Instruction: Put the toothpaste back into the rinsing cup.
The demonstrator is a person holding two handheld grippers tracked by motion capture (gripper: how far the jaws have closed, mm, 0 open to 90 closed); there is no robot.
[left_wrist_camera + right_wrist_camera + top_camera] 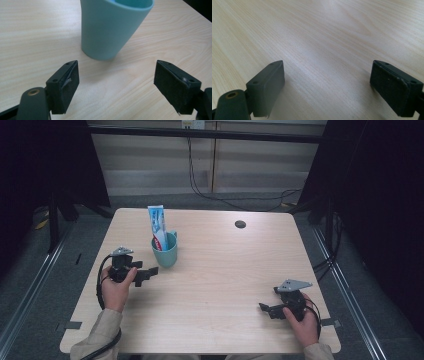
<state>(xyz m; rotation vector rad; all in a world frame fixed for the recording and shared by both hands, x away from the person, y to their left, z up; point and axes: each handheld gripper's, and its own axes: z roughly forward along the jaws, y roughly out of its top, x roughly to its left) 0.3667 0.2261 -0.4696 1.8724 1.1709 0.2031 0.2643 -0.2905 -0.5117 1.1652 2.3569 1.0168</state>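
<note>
A teal cup [166, 251] stands on the left half of the wooden table [225, 265], with a white, blue and red toothpaste tube [158, 226] upright inside it. My left gripper [149, 273] sits just left of the cup, low over the table, its jaws open and pointing at the cup's base. In the left gripper view the cup [112, 27] stands a short way beyond the open gripper [125, 80], nothing between the pads. My right gripper [266, 310] rests near the table's front right, open, over bare wood [329, 50].
A small dark round hole [240, 224] marks the table's far right part. Black cables [220, 195] hang behind the far edge. Metal rails [350, 290] and dark frames flank the table on both sides.
</note>
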